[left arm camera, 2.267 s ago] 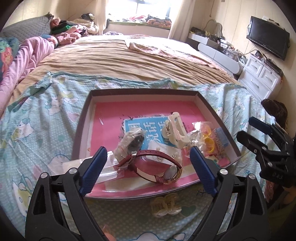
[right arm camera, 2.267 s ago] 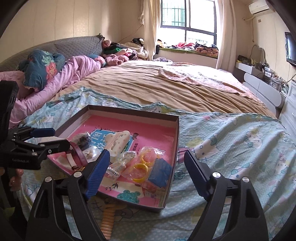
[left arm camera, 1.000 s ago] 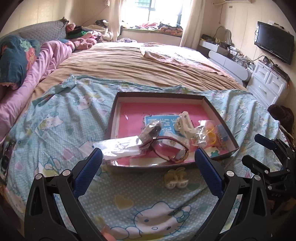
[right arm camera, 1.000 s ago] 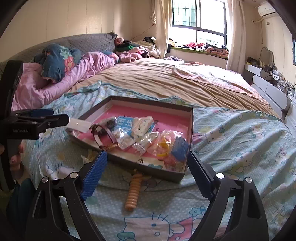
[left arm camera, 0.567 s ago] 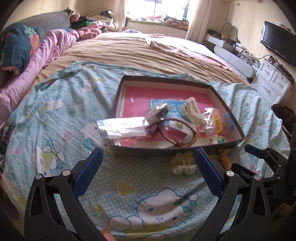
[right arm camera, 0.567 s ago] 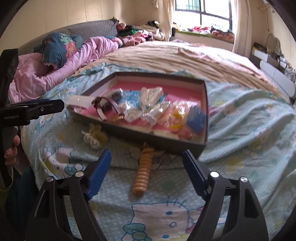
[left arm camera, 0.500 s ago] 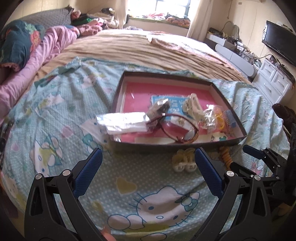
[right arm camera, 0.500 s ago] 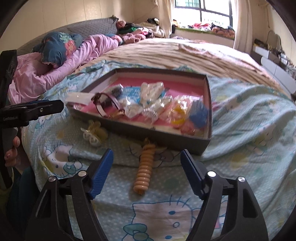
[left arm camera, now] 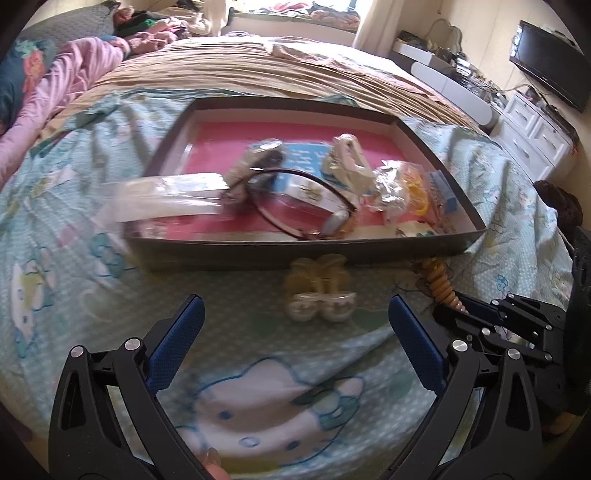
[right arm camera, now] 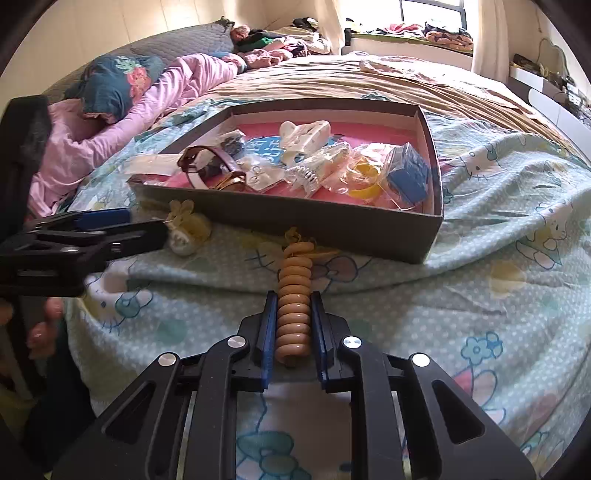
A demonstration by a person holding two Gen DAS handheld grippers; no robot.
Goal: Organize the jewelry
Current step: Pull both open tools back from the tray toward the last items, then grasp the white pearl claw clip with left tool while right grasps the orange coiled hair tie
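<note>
Spiral hair tie [right arm camera: 294,314] on the bed [right arm camera: 480,295], clamped between right gripper [right arm camera: 293,334] fingers, near the jewelry box [right arm camera: 332,225]; left gripper [left arm camera: 295,332] fingers apart, empty.

- Bed [right arm camera: 332,79] with tan cover; cartoon-print blue sheet [right arm camera: 498,288] over its near edge.
- Pink quilt [right arm camera: 110,125] and grey headboard [right arm camera: 177,44] along the left edge.
- Bright window [right arm camera: 432,11], far wall.
- Wall television [left arm camera: 550,70] above white drawers [left arm camera: 535,133], right.

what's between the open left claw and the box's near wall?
Left wrist view: only a pale yellow hair clip on the bedsheet, between the left claw and the box.
</note>
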